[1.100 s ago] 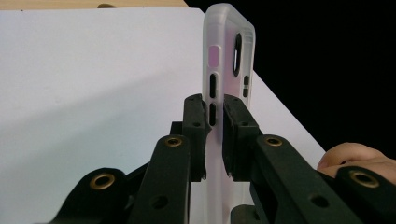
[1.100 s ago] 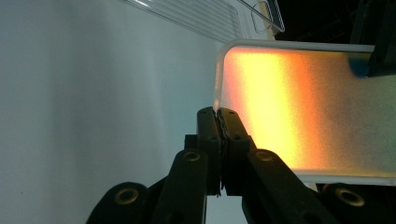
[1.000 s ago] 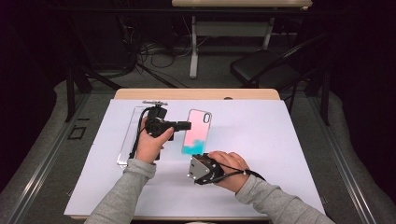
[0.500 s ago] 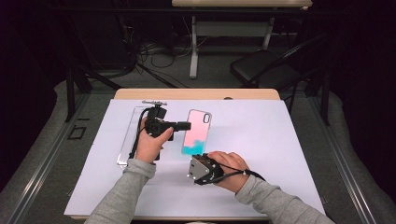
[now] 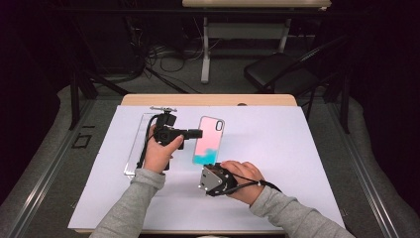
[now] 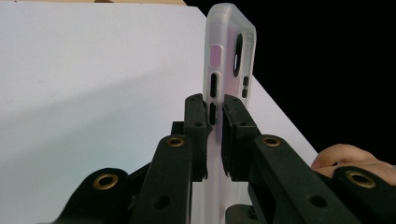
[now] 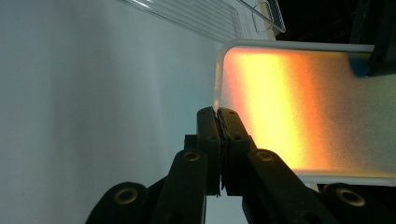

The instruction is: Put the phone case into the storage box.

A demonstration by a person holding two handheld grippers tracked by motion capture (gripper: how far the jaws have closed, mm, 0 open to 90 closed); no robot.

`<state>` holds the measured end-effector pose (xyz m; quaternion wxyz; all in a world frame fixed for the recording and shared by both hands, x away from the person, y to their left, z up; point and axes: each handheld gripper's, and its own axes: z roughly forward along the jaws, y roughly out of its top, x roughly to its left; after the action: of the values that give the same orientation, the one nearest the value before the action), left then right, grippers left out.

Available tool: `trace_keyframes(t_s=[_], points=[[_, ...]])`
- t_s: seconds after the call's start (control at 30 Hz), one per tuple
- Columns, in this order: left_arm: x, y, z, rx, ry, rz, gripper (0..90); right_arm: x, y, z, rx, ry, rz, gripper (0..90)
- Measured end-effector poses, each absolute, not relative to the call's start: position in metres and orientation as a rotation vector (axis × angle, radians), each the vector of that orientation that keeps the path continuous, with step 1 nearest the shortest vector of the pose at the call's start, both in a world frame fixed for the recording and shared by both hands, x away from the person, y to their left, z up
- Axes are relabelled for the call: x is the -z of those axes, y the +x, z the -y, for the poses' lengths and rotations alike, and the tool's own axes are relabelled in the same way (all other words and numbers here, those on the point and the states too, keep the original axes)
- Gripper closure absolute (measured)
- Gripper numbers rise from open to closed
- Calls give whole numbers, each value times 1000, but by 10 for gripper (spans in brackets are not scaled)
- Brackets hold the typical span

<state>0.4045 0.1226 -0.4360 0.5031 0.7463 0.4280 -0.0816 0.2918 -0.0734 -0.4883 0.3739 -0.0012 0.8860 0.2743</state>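
Together, both grippers' fingers (image 6: 198, 126) pinch the phone case (image 5: 209, 141) edges.

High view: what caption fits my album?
Two hand-held grippers, left and right, pinch a pink-and-teal phone case above a white table.

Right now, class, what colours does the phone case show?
Pink fading to teal on the phone case; high view shows it best.

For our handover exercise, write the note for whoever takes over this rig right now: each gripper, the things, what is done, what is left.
Left gripper: shut on the phone case, on its side edge by the button slots.
Right gripper: shut on the same case, on its bottom rim.
The case is held between both over the white sheet. A clear case lies flat beside the left hand.
Done: case gripped by both.
Left: unclear; probably set it down or fit it.
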Motion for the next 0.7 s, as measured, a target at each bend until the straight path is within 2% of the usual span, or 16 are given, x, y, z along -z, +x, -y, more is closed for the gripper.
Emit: trace_keyframes(t_s=[0.7], points=[[436,405,-124,203,1792,-1034,821,488,292,74,-726,20,-2271,881]])
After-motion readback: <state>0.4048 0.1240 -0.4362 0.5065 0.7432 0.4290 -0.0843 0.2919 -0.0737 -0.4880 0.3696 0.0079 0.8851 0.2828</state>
